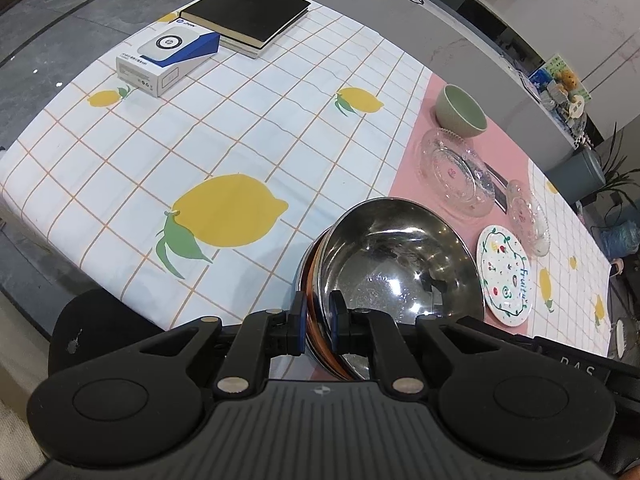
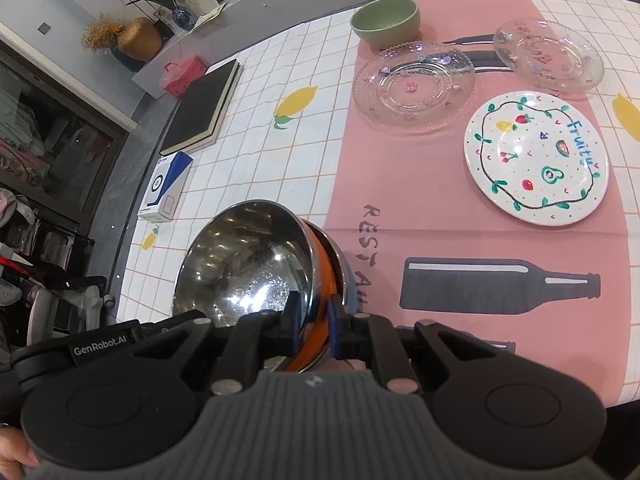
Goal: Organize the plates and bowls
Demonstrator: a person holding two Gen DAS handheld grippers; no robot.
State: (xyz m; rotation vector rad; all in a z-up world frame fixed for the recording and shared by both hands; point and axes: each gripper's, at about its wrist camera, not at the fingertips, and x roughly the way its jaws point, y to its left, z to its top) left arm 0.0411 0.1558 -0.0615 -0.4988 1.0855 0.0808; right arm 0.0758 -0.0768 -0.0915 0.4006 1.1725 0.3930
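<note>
Two claws grip one stack of shiny stainless-steel bowls point(image 1: 396, 264), each from an opposite side of the rim. The stack is tilted rather than flat: in the left wrist view its open mouth faces up and toward the right, and the nested outer walls, one with an orange band, show at the left edge. In the right wrist view the mouth tips to the left and the orange-banded walls point(image 2: 320, 304) show on the right. Being round, the stack has no long axis to speak of; whether its base touches the bench I cannot tell.

The left claw point(image 1: 317, 322) is clenched on the near rim, one blue-padded finger outside the walls and one inside the top bowl. The right claw point(image 2: 313, 326) is clamped on the rim the same way, with the wall between its pads.

Below lies the bench under a white grid cloth printed with yellow lemons point(image 1: 200, 140). Beside it runs a pink mat with black bottle prints point(image 2: 480, 240). On the mat, well apart from the stack, sit a white ceramic plate painted with fruit and the word "Fruity" point(image 2: 536, 158), a large clear glass plate point(image 2: 414, 86), a smaller clear glass dish point(image 2: 548, 54) and a pale green ceramic bowl point(image 2: 386, 20) standing upright. At the far corner of the cloth lie a black-covered book point(image 1: 246, 12) and a white and blue carton point(image 1: 168, 62).
</note>
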